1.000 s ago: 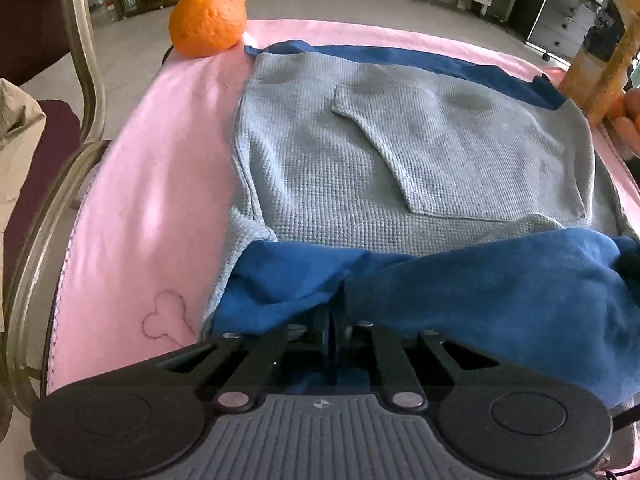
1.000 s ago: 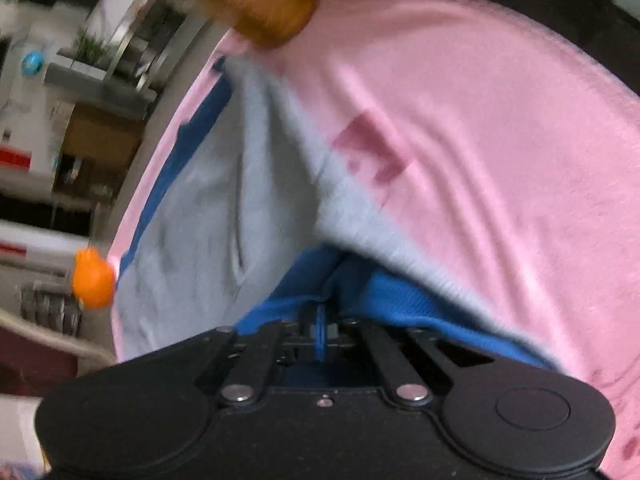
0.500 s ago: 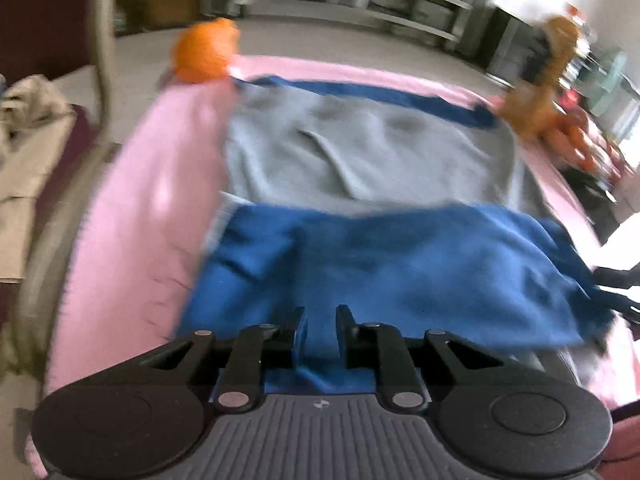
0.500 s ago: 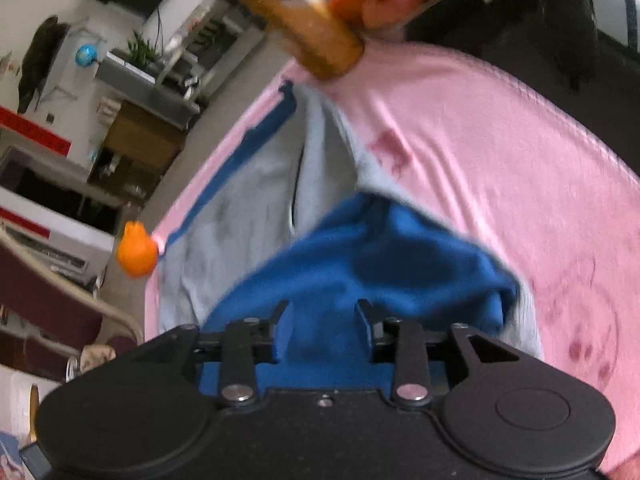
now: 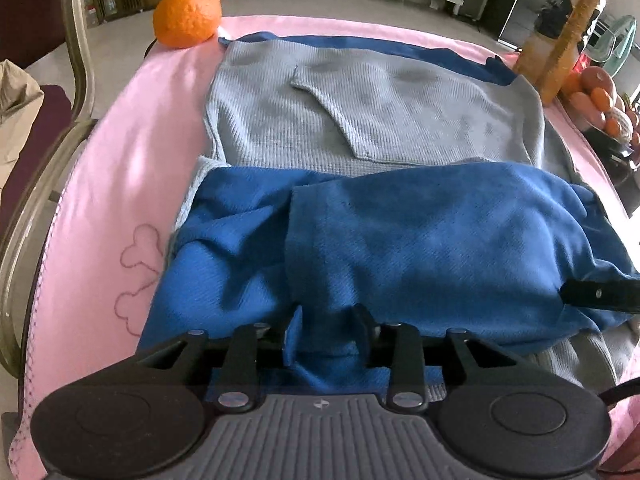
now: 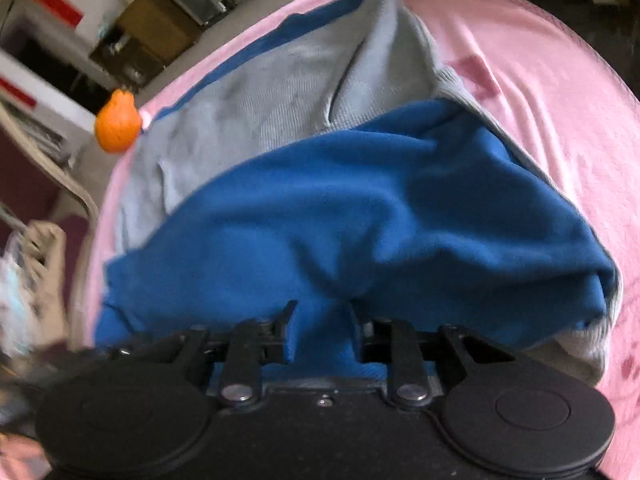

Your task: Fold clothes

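One grey-and-blue garment (image 5: 372, 120) is spread on a pink-covered surface (image 5: 120, 168), beside one orange (image 5: 188, 12). Its blue fold lies between two sets of tongs: the left tongs (image 5: 326, 320) are opening, the right tongs (image 6: 322, 316) closing.

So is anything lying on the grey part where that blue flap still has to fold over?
Nothing visible. The grey knit ahead of the blue flap is bare; the orange and juice bottle sit beyond its far corners.

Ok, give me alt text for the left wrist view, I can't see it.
The left gripper is opening, blue cloth between its jaws. That blue fabric is folded over the near half of a grey sweater on a pink cloth; an orange sits far left.
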